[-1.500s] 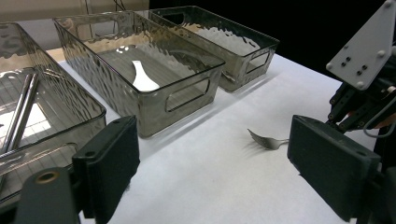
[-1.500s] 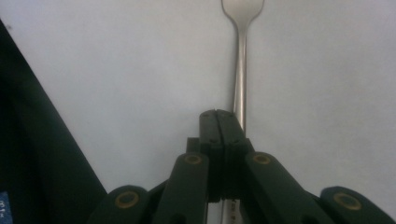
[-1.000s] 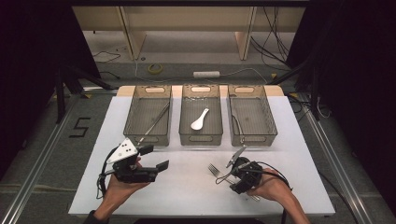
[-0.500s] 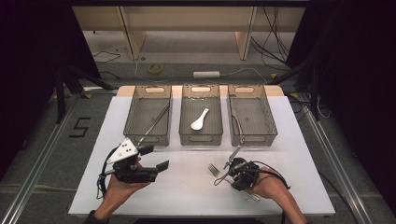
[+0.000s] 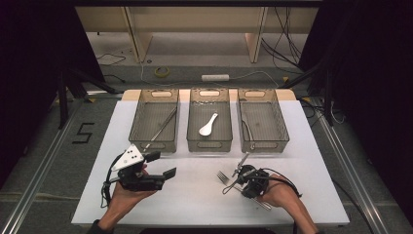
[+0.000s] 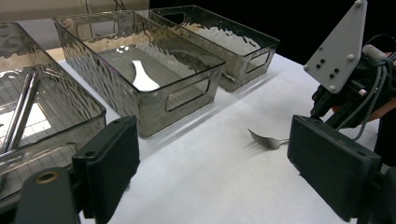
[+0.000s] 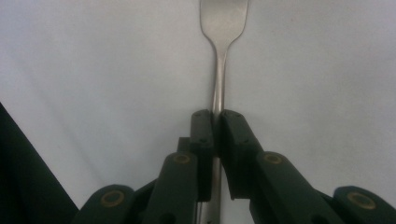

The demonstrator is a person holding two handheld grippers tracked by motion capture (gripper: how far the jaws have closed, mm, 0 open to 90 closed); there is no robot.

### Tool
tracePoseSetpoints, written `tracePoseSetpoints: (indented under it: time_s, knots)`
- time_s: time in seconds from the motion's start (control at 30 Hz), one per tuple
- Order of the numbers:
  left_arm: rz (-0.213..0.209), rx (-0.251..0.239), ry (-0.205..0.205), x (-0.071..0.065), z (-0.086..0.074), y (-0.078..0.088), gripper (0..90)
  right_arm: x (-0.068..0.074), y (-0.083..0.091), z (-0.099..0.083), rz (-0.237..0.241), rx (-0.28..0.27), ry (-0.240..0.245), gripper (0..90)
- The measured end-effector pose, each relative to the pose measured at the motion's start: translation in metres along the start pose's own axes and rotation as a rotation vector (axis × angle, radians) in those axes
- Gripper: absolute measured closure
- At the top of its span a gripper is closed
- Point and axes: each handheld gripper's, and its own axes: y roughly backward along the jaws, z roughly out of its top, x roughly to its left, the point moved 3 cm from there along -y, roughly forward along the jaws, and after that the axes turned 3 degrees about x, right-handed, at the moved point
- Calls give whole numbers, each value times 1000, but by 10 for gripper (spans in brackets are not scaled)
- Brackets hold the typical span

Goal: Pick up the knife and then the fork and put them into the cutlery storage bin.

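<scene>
Pinching the slim stem of a dull steel fork (image 7: 218, 88), the right tongs (image 7: 216, 116) have just been closing and now clamp it flat on the white table (image 5: 195, 200). The left tongs (image 6: 212, 172) gape empty; beyond them stand rippled smoky plastic bins (image 6: 154, 100).

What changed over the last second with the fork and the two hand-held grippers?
The right hand-held gripper has just been closing its jaws and now clamps the fork by its handle on the table. The left hand-held gripper stayed open in place; the three bins and their contents are unchanged.
</scene>
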Motion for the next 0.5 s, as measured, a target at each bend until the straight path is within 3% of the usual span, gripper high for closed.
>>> tracePoseSetpoints:
  time_s: [0.2,0.5]
  knots:
    - [1,0,0,0,0,0,163,1,1,0,1,3,12,847]
    - [3,-5,2,1,0,0,164,-1,19,-3,18,-70,10,849]
